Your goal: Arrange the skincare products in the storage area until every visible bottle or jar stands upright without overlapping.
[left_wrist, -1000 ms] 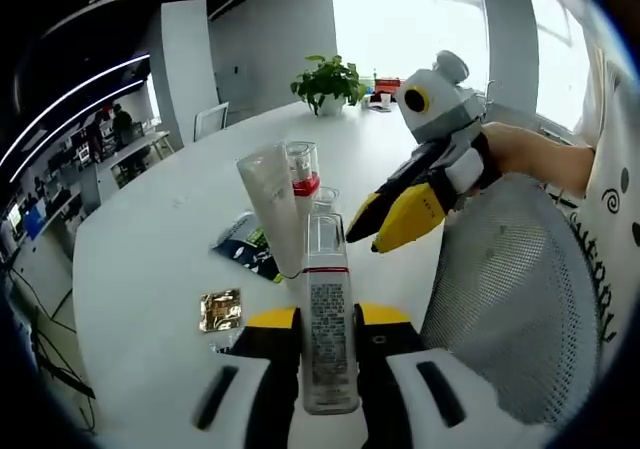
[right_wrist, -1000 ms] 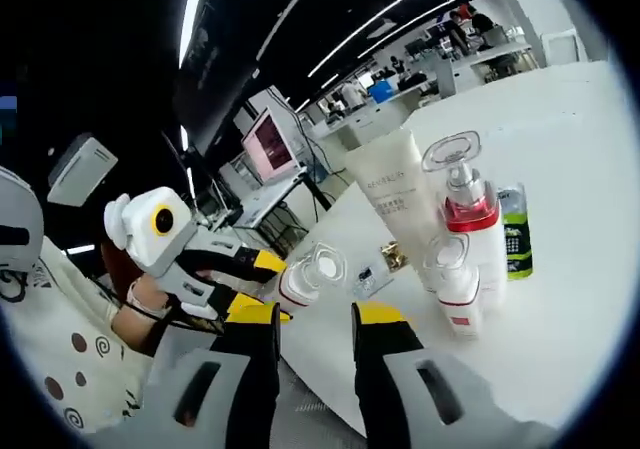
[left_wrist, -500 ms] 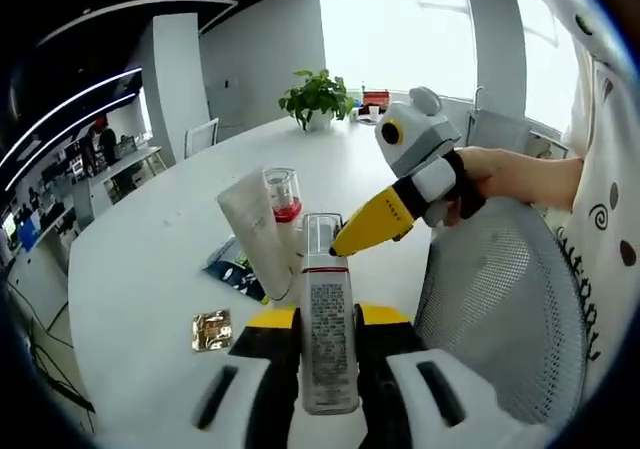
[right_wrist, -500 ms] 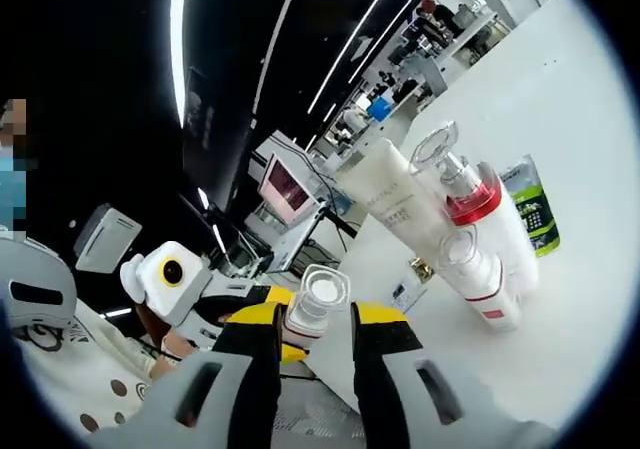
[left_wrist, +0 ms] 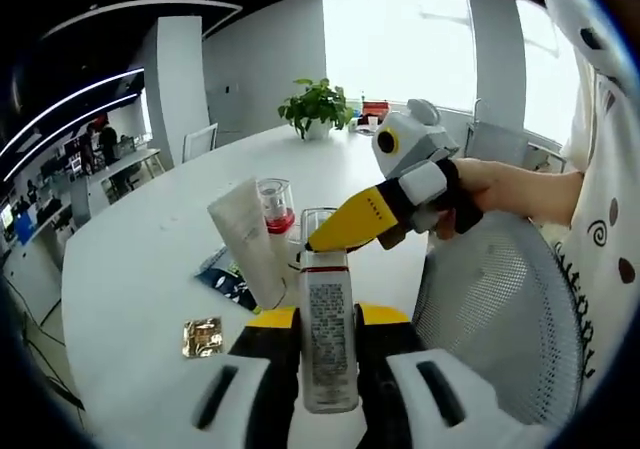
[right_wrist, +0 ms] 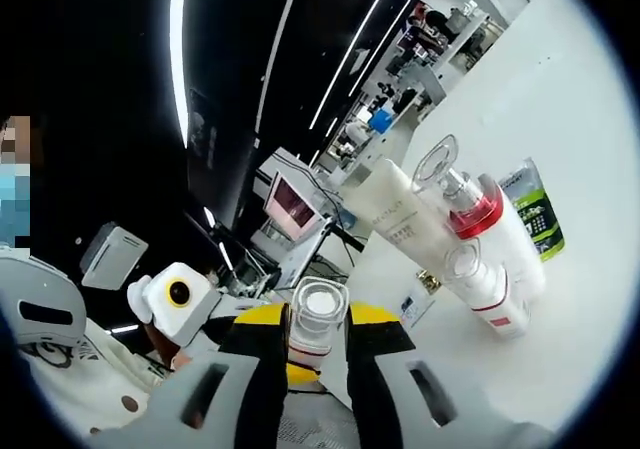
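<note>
Left tool (left_wrist: 328, 319) clamped the clear red-banded bottle (left_wrist: 326, 339) upright, its cap (right_wrist: 319, 309) between right tool's (right_wrist: 305, 331) unclosed jaws.

white hand-held gripper (left_wrist: 330, 341) bodies, yellow-tipped black jaws — the person's white top (left_wrist: 612, 209) carries dark spiral marks.

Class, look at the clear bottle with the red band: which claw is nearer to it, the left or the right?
Left. The left claw is shut on the clear bottle's body, holding it. The right claw only has its tips at the bottle's cap.
</note>
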`<state>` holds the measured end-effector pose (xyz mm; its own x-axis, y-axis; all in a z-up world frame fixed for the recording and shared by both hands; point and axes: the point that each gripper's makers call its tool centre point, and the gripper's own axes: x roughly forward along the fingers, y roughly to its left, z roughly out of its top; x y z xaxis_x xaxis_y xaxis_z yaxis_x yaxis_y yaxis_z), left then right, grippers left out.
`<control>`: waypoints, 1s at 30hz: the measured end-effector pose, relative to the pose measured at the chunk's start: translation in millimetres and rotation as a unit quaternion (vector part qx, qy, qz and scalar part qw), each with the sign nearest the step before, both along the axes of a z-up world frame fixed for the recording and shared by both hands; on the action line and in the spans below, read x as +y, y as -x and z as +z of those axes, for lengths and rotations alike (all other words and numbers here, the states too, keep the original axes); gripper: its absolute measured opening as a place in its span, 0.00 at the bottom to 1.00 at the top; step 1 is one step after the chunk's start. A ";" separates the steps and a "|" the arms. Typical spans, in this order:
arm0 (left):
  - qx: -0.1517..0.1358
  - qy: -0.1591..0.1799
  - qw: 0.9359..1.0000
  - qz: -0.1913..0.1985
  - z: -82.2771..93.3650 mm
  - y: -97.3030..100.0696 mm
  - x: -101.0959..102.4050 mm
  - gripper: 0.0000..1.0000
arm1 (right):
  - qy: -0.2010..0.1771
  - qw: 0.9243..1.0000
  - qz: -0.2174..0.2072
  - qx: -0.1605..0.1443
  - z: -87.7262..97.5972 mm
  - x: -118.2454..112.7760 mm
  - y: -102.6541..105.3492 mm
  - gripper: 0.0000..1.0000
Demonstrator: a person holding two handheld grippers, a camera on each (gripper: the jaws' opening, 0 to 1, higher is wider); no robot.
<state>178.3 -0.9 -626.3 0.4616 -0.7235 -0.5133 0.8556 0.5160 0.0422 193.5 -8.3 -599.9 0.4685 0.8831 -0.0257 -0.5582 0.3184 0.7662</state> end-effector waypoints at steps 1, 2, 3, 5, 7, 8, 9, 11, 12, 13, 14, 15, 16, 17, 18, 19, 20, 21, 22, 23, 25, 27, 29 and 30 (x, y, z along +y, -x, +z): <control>0.000 0.000 1.000 0.000 0.0 -0.5 -0.3 0.19 | 0.002 1.000 -0.004 -0.002 0.7 -0.4 -0.6 0.21; 0.001 0.001 1.000 0.002 0.0 -1.4 -0.6 0.19 | 0.003 1.000 -0.006 -0.003 1.6 -0.5 -0.9 0.21; 0.003 0.002 1.000 0.002 -0.3 -1.9 -1.0 0.19 | 0.005 1.000 -0.007 -0.004 2.0 -0.5 -1.3 0.21; 0.003 0.000 1.000 0.004 -1.7 -3.0 -1.9 0.19 | 0.013 1.000 -0.010 -0.010 2.0 -1.0 -3.3 0.20; -0.003 -0.018 1.000 0.003 -6.2 -4.7 -2.3 0.19 | 0.030 0.999 -0.011 -0.018 -0.7 -0.9 -4.9 0.20; -0.007 -0.028 1.000 0.003 -8.1 -5.7 -2.2 0.19 | 0.034 0.999 -0.011 -0.021 -0.8 -0.4 -4.8 0.20; -0.006 -0.031 0.999 0.004 -9.4 -6.0 -2.7 0.19 | 0.044 0.999 -0.014 -0.026 -1.7 0.0 -5.2 0.20; -0.008 -0.038 0.999 0.005 -11.4 -7.4 -2.7 0.19 | 0.059 0.997 -0.016 -0.037 -2.0 0.7 -5.6 0.20; -0.005 -0.040 0.999 0.007 -12.6 -8.1 -2.4 0.19 | 0.067 0.997 -0.019 -0.043 -2.3 0.7 -6.3 0.20; 0.001 -0.040 0.999 0.014 -14.7 -9.6 -1.8 0.19 | 0.073 0.996 -0.022 -0.051 -1.9 1.1 -7.4 0.20; 0.009 -0.041 0.999 0.016 -17.1 -9.9 -1.8 0.19 | 0.081 0.995 -0.022 -0.055 -2.5 2.1 -7.7 0.19; 0.011 -0.047 0.999 0.018 -20.5 -11.5 -1.6 0.19 | 0.103 0.992 -0.022 -0.066 -5.9 2.1 -9.5 0.19; 0.010 -0.052 0.998 0.019 -22.7 -12.2 -1.3 0.19 | 0.112 0.991 -0.021 -0.072 -6.6 3.1 -9.9 0.19; 0.010 -0.058 0.998 0.020 -25.2 -12.5 -1.2 0.19 | 0.124 0.989 -0.020 -0.080 -7.8 3.5 -10.9 0.19; 0.012 -0.065 0.998 0.021 -27.1 -12.9 -1.4 0.19 | 0.139 0.986 -0.017 -0.087 -9.6 3.5 -11.7 0.19; 0.012 -0.066 0.998 0.022 -27.7 -13.6 -1.8 0.19 | 0.143 0.986 -0.018 -0.089 -9.4 4.7 -11.9 0.19; 0.013 -0.067 0.997 0.022 -28.9 -14.3 -1.6 0.19 | 0.152 0.984 -0.018 -0.094 -10.1 5.3 -11.9 0.19; 0.015 -0.067 0.997 0.022 -29.8 -14.8 -1.4 0.19 | 0.159 0.982 -0.017 -0.098 -10.3 6.0 -11.6 0.19; 0.016 -0.065 0.998 0.022 -31.6 -16.1 -1.6 0.19 | 0.167 0.980 -0.018 -0.102 -10.5 6.7 -11.9 0.19; 0.018 -0.063 0.998 0.023 -32.7 -16.8 -2.0 0.19 | 0.174 0.979 -0.018 -0.105 -11.5 6.4 -12.7 0.19; 0.021 -0.063 0.997 0.024 -36.6 -18.6 -3.7 0.20 | 0.200 0.972 -0.018 -0.119 -14.2 6.8 -13.9 0.19; 0.029 -0.061 0.997 0.028 -40.4 -20.6 -5.0 0.20 | 0.226 0.964 -0.019 -0.136 -16.1 7.6 -14.7 0.20; 0.031 -0.063 0.997 0.027 -44.0 -22.2 -6.9 0.20 | 0.247 0.958 -0.018 -0.146 -18.6 8.0 -15.7 0.20; 0.032 -0.066 0.997 0.026 -46.3 -22.5 -8.0 0.20 | 0.257 0.955 -0.016 -0.148 -20.4 9.1 -15.9 0.20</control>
<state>200.8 -8.9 -672.6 0.4599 -0.6237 -0.6321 0.8310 0.5532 0.0586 209.4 0.8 -620.4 0.5489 0.7749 -0.3134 -0.7100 0.6301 0.3144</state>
